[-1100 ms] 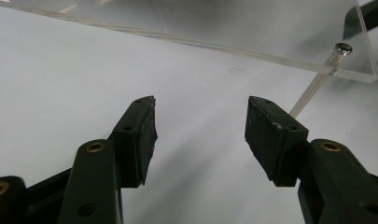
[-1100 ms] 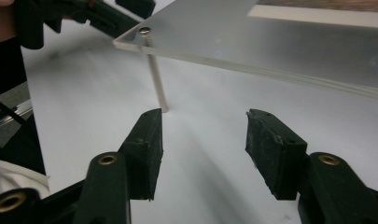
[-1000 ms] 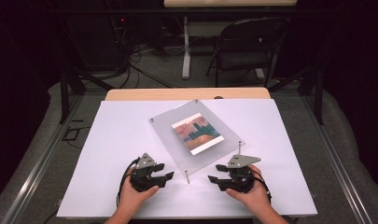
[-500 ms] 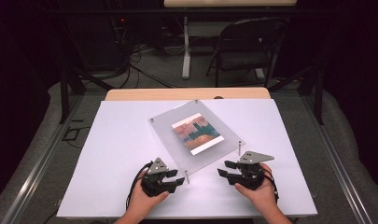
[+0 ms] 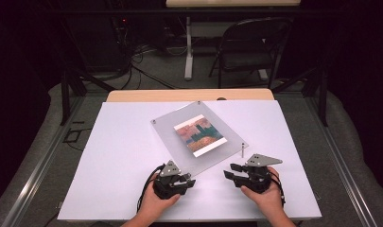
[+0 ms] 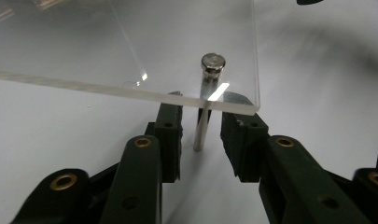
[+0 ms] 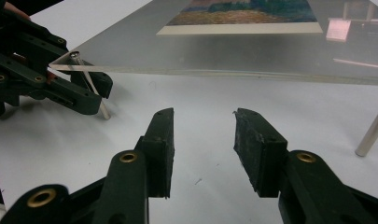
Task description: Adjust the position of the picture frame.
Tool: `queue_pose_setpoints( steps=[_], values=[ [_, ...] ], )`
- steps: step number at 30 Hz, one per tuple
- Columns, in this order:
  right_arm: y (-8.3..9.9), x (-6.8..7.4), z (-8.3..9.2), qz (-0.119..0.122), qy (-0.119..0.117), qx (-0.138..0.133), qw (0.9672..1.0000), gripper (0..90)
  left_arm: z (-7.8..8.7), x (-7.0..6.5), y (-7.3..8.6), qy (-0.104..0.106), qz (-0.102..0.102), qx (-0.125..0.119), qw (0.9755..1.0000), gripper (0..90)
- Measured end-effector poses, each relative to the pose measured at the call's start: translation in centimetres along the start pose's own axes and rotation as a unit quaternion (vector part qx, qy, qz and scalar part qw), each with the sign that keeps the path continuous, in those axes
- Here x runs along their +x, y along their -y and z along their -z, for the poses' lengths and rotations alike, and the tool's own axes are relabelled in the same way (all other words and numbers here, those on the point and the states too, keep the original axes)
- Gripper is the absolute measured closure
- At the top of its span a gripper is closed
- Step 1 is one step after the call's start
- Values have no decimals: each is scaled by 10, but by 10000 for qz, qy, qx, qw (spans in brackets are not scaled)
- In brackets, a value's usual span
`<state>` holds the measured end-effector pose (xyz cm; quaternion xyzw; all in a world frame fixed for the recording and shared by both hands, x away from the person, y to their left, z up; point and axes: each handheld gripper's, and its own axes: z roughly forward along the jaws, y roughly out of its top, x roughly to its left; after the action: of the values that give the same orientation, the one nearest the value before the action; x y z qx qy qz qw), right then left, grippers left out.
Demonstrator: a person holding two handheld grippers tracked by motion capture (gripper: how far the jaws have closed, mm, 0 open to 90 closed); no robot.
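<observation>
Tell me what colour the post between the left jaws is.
Silver metal post, clearest in the left gripper view.

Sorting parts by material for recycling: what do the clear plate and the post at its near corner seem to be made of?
Clear plate: probably acrylic, glossy; see-through with a frosted-looking cut edge. Post: looks like polished metal; silvery, with bright highlights on its cap.
</observation>
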<state>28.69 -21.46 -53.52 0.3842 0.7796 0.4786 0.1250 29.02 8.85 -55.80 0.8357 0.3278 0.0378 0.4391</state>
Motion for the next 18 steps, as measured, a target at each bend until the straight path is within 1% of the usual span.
queue_pose_setpoints(
  steps=[2, 4, 5, 7, 9, 12, 15, 18],
  values=[
    [1, 0, 1, -15, 23, -11, 10000, 574, -2, -1, -1, 10, 4, 44, 10000, 717],
    [2, 0, 3, -48, 45, 5, 10000, 575, -4, -2, -1, -3, -61, 72, 10000, 738],
    [3, -1, 3, -58, 56, -32, 10000, 575, -5, -2, -1, -9, -69, 76, 9999, 746],
    [3, -1, 5, -69, 77, 1, 9999, 576, -7, -3, -2, -47, -83, 92, 9999, 770],
    [4, -2, 7, -104, 108, -32, 9999, 576, -7, -2, -2, -81, -65, 98, 9999, 796],
    [5, -3, 8, -143, 130, -75, 9998, 576, -8, -1, -2, -65, 20, 105, 9999, 831],
    [6, -4, 9, -172, 152, -63, 9997, 576, -8, -1, -2, -101, 4, 128, 9999, 842],
    [6, -5, 10, -180, 177, -108, 9996, 576, -9, -1, -2, -115, -8, 136, 9998, 846]
  ],
)
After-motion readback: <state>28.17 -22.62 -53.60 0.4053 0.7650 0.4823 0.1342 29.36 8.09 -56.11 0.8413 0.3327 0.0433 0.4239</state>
